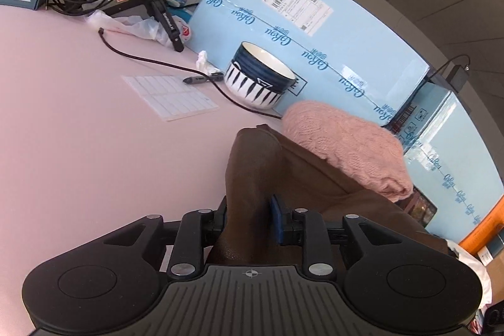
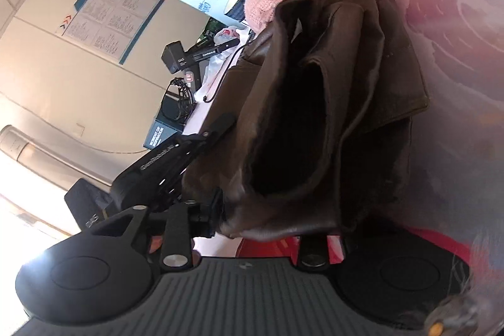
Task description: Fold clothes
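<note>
Pinched between the left hand-held gripper (image 1: 250, 218), a brown garment (image 1: 283, 172) is seen lifted off the pink bench (image 1: 78, 131) beside a pink sweater (image 1: 346, 147), while from the right wrist the garment (image 2: 330, 103) is shown bunched, its folding judged unfinished, and the right hand-held gripper (image 2: 271, 225) is seen clamped on its hem.

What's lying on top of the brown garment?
A pink knitted sweater rests on the far part of the brown garment. What lies beneath the sweater is covered.

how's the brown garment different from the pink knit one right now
The brown garment is smooth and dark, clamped in the left gripper; the pink knit sweater is chunky, pale and ungripped. The brown one is lifted, the pink one lies bunched beside it. Both are clothes.
</note>
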